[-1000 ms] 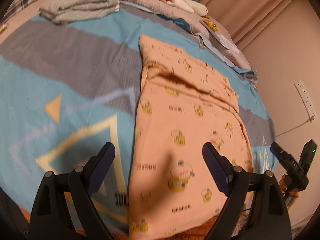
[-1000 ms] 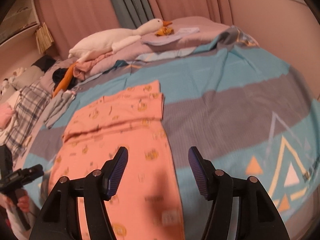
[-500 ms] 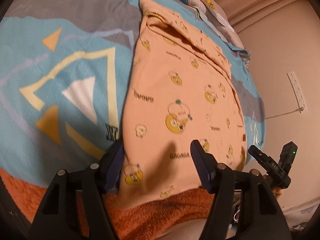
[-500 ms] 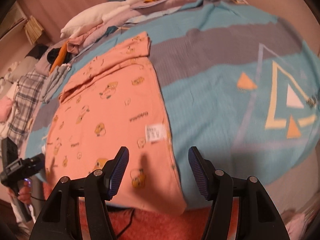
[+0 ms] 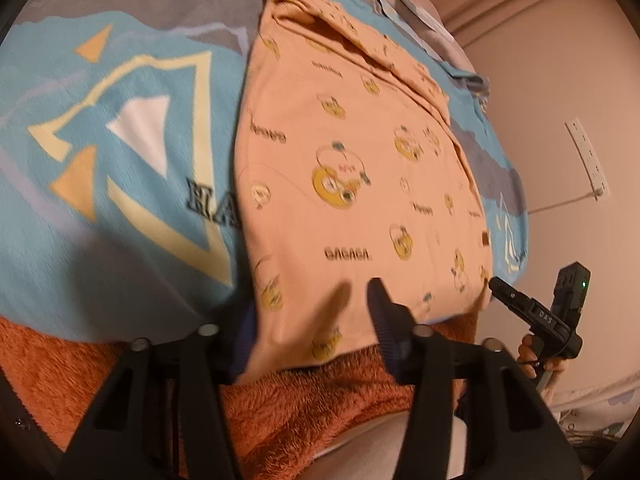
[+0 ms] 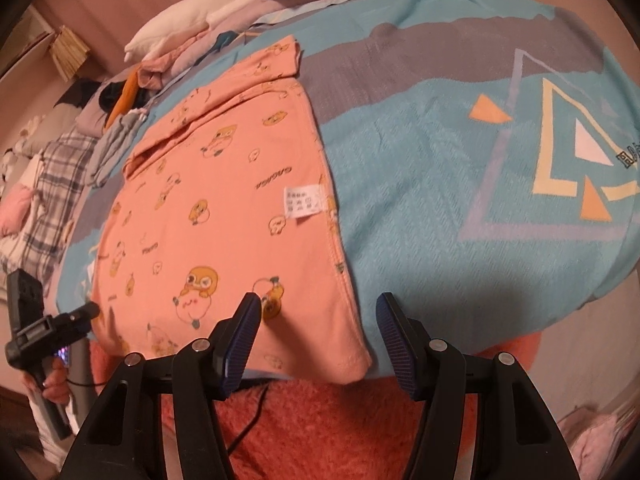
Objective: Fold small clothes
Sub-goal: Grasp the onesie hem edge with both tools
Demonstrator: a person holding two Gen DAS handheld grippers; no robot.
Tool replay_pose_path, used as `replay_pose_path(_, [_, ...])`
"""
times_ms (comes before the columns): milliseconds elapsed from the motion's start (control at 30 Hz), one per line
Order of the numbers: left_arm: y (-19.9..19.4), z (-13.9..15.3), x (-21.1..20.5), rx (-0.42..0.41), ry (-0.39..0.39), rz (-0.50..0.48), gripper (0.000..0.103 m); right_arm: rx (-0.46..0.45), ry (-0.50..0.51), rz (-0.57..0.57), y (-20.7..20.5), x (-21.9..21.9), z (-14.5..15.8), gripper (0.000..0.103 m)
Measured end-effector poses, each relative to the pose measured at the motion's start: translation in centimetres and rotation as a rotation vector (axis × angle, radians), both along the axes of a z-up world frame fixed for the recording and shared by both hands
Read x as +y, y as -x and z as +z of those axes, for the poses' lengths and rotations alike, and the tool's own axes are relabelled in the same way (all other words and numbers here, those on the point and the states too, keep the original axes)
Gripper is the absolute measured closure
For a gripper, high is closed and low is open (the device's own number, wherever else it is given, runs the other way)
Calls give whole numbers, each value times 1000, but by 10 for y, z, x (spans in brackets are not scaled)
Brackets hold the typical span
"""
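Pink shirt lies flat on bed, bottom hem at lower centre of frame, so you reach both corners together. Your left gripper: fingers closing around left hem corner. Your right gripper: fingers apart, closing slowly, right hem corner between, not pinched yet.

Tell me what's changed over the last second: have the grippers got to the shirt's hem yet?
Both grippers came down to the near hem of the orange shirt. The left gripper is closing around its corner; the right gripper straddles the other corner, narrowing slightly, pads not yet pressing. The shirt lies flat as before.
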State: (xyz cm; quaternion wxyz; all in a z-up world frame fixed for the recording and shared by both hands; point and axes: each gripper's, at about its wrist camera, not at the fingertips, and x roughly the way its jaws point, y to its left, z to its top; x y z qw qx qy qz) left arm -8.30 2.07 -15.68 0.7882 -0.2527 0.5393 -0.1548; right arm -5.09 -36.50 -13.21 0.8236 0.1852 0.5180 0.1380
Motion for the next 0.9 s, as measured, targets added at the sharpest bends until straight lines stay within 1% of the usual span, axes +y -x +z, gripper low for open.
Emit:
replay_pose_path(33, [2,-1,-2,3,3,-3,63,-1,0,6,2,1,0,46])
replay_pose_path(67, [4,-3,-4,2,4,-8,65,-2,2,13,4,2,-1,47])
replay_pose_path(167, [5,-8,-10,10,7,-25,73,9,14,22,7,3,-3,56])
replay_pose_path(233, [4,-11,-11,9,-7,-34,88,8,26,28,9,3,-3,59])
replay_pose_path(300, [4,-14,-9,11,-17,-31,95,16,42,35,9,5,-4,62])
replay_pose_path(333, [4,-15,-7,13,-6,-26,96,22,51,40,9,6,-5,63])
replay_pose_path(400, [5,-14,-5,8,7,-16,97,28,67,54,9,10,-6,70])
replay_pose_path(433, [5,-12,-5,7,9,-11,98,32,77,67,8,13,-6,72])
replay_pose_path(500, [7,-6,-4,2,24,-2,98,30,88,98,7,17,-4,89])
replay_pose_path(533, [7,-2,-3,-5,38,-2,99,26,90,108,6,19,-2,92])
replay_pose_path(600, [6,9,-1,-36,89,-4,99,5,80,132,3,21,5,93])
replay_pose_path(667, [3,21,4,-68,137,0,99,-16,22,152,-1,21,12,94])
replay_pose_path(733, [-4,30,9,-95,183,10,99,-42,-61,161,-10,19,21,94])
replay_pose_path(833, [-22,39,16,-121,230,29,99,-91,-129,147,-27,16,31,95])
replay_pose_path(900, [-34,41,22,-125,252,53,99,-109,-179,115,-43,14,35,95])
